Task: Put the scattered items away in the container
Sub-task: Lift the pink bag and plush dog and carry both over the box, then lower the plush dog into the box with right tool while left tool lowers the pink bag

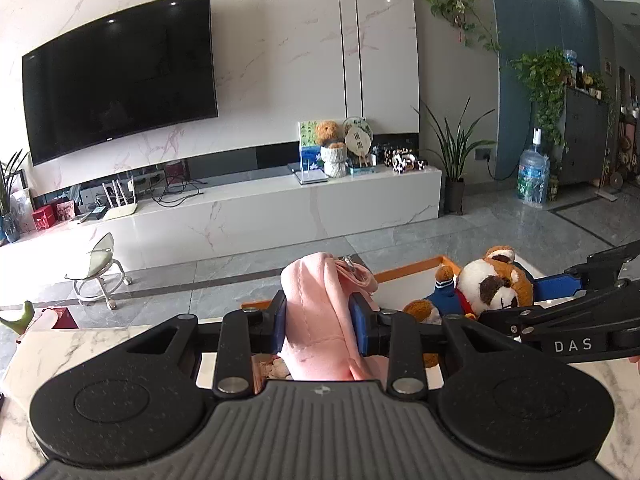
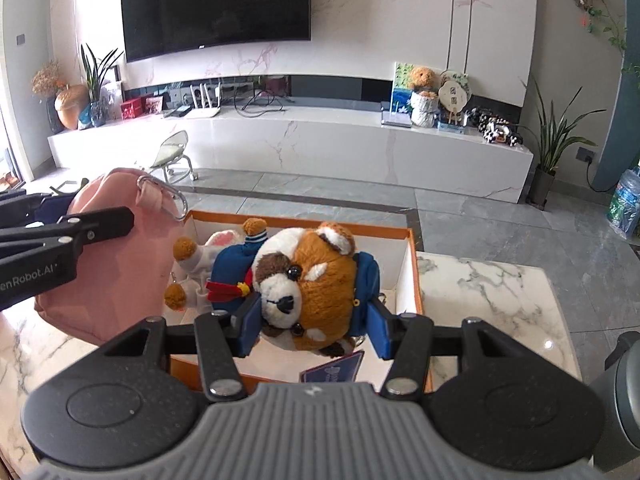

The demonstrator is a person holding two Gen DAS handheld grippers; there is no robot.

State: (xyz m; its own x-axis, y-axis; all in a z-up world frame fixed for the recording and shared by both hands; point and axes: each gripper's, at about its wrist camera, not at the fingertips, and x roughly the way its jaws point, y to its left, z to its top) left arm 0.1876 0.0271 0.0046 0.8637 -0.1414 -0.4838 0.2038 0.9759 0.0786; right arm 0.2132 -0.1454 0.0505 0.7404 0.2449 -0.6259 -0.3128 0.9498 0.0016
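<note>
plush panda (image 2: 308,284): brown-and-white soft toy in a blue outfit with a red scarf; I have it hanging over the container (image 2: 404,276), head toward the camera, not yet resting on the floor of the box as far as I can tell.
pink pouch (image 1: 320,312): soft fabric bag with a metal carabiner (image 2: 166,200) at its top; I hold it just left of the box, above the table edge.
right gripper (image 2: 314,330): blue pads pressed into both sides of the panda's head; plush bulges between them, so it is pinching the toy.
left gripper (image 1: 320,322): pads squeezed onto the pouch mid-body; fabric folds between them.
handling, panda: my read is light, squashy, non-fragile, grippy pile. Head is the bulkiest part, good hold; limbs would flop.
handling, pouch: light, limp, sags below the pinch. Mid-body grab works; the carabiner loop would be slippery.
container: white inside, orange rim, open top; a small plush with a pink ear (image 2: 224,238) already lies in it behind the panda.
table (image 2: 488,292): white marble top; box sits on it.
risk: pouch and panda are close together, could snag at the rim.
</note>
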